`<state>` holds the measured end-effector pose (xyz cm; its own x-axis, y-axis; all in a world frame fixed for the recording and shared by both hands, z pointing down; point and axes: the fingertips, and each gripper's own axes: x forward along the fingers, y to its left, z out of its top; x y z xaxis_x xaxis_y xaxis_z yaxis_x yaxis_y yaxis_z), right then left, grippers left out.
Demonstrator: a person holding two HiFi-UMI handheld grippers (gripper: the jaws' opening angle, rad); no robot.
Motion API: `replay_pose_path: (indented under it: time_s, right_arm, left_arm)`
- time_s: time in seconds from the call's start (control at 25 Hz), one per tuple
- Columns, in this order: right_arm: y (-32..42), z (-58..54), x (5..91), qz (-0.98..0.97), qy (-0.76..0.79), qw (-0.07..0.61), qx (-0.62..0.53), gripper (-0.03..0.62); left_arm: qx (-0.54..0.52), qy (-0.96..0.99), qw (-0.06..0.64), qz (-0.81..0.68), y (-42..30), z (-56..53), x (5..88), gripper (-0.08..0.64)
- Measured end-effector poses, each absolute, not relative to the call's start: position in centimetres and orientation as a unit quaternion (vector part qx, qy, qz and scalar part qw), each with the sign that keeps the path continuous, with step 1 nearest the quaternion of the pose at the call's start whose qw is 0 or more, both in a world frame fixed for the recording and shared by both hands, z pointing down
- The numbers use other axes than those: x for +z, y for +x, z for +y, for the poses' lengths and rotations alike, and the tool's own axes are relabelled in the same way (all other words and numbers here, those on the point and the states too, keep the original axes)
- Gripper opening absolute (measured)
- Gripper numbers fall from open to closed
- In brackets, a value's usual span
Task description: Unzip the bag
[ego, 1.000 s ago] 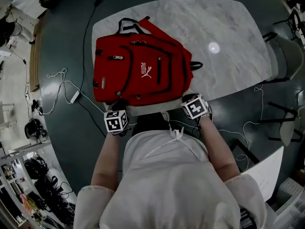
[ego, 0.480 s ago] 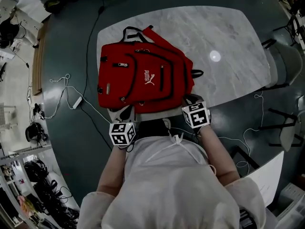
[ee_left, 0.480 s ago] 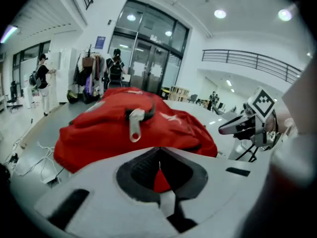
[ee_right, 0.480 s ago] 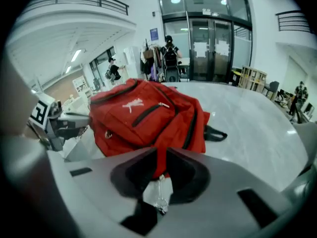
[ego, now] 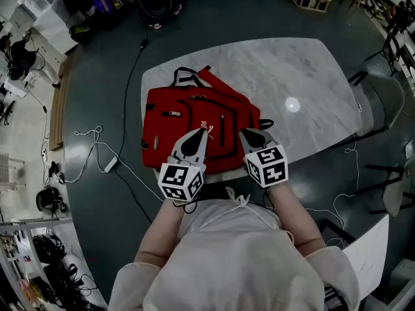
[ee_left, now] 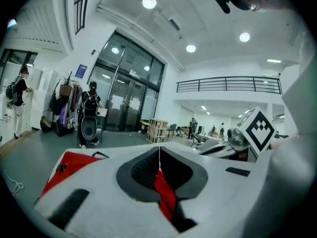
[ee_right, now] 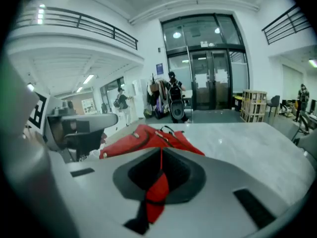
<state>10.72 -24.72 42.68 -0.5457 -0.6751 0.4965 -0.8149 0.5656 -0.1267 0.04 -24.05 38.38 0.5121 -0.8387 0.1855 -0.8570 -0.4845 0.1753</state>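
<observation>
Both grippers came forward from the bench's near edge and are now over the near half of the red backpack. Left gripper is clenched on nothing, right gripper likewise. Backpack lies flat on the marble bench, straps at the far end

The head view is rendered dim and muted, with strong bending at its edges. A small glare spot is reflected on the counter. Both gripper views are brightly lit by round ceiling lights, vignetted at the corners, and blurred in the near foreground.
</observation>
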Motion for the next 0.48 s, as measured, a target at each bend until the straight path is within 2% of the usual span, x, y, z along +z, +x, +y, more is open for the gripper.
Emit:
replay_pose_path:
  time_s: [0.2, 0.48]
  right_arm:
    - [9.6, -24.9, 34.1, -0.882, 0.446, 0.113, 0.099, 0.029]
    - [8.7, -24.0, 30.4, -0.888, 0.447, 0.091, 0.054, 0.028]
  left_arm:
    - [-0.021, 0.886, 0.054, -0.459, 2.3, -24.0, 30.3, 0.021]
    - [-0.063, 0.898, 0.005, -0.435, 3.6, -22.5, 24.6, 0.021]
